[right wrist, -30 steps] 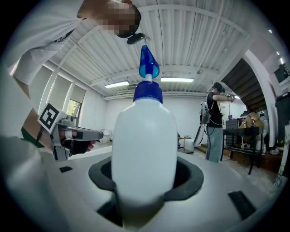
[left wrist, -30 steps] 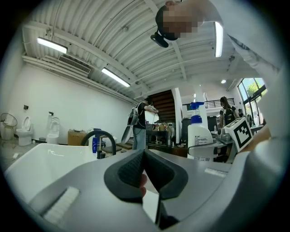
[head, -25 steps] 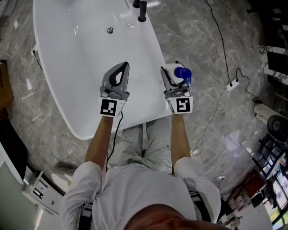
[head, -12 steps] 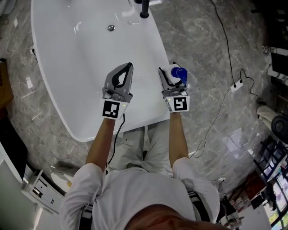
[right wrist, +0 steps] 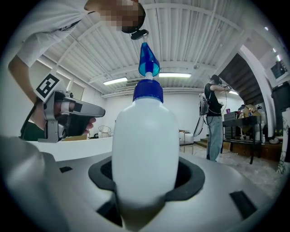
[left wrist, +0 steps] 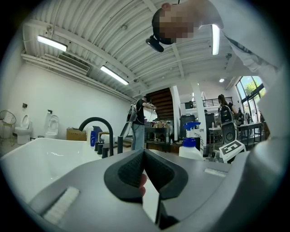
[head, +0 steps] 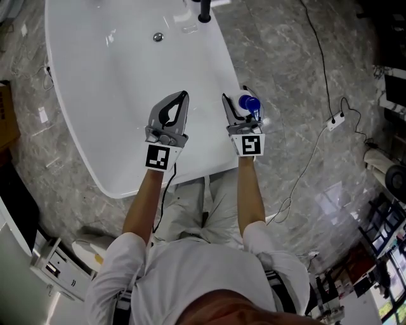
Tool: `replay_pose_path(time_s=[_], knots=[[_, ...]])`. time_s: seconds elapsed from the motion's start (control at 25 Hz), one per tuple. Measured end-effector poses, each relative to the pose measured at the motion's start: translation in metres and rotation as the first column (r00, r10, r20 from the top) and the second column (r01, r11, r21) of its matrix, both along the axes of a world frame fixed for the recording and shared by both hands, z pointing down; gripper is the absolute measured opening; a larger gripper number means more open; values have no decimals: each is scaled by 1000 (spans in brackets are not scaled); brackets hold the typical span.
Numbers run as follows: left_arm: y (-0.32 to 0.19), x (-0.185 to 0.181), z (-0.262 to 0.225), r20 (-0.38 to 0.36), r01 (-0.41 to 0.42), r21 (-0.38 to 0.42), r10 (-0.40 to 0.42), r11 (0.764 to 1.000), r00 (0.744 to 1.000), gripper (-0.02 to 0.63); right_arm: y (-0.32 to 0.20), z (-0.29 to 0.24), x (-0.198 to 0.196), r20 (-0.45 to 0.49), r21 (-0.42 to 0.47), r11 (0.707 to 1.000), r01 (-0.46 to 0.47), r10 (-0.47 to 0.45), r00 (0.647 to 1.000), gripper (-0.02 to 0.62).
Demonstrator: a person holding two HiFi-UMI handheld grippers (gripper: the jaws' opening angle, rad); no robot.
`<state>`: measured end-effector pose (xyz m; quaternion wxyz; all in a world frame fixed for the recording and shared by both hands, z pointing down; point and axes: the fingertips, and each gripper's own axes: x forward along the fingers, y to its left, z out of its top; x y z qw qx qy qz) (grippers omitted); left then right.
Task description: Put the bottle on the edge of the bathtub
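Observation:
The white bottle (head: 249,105) with a blue spray cap stands upright between the jaws of my right gripper (head: 238,101), which is shut on its body. In the head view it hangs beside the right rim of the white bathtub (head: 219,70), partly over the floor. In the right gripper view the bottle (right wrist: 145,140) fills the middle, pinched in the right gripper (right wrist: 145,183). My left gripper (head: 181,95) hovers over the tub's inside, shut with nothing in it; its pads (left wrist: 136,170) meet. The bottle (left wrist: 190,147) also shows at the right of the left gripper view.
A black tap (head: 204,11) stands at the tub's far end, with a drain (head: 158,37) below it. A cable and power strip (head: 334,119) lie on the marble floor to the right. A cardboard box (head: 6,114) sits at the left. The person's legs are near the tub's near end.
My right gripper has drifted a little to the left with the bottle, closer to the tub's right rim. The left gripper has barely moved.

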<state>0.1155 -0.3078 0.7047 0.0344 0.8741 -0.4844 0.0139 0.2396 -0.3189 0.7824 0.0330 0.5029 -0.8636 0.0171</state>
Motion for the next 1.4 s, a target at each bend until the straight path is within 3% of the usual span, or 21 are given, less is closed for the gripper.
replay_pose_path(time_s=[0.08, 0.24, 0.36, 0.76, 1.04, 1.4], knots=[[4, 3, -1, 13, -12, 3, 12, 1000, 1000, -5, 0, 0, 1, 1, -6, 1000, -4, 4, 1000, 255], [12, 1, -8, 28, -14, -6, 14, 1000, 999, -5, 0, -6, -1, -10, -13, 1000, -4, 4, 1000, 352], [17, -1, -23, 32, -13, -9, 14, 1000, 999, -5, 3, -21, -1, -33, -24, 1000, -14, 14, 999, 388], [26, -11, -134, 23, -49, 30, 48, 998, 999, -5, 28, -141, 8, -71, -9, 998, -57, 56, 996, 390], [42, -19, -206, -10, -61, 1, 61, 998, 998, -5, 52, -231, 2, -24, -32, 998, -58, 58, 998, 335], [74, -11, -274, -42, -110, -13, 109, 994, 993, -5, 97, -328, -7, 28, -23, 999, -26, 27, 999, 183]])
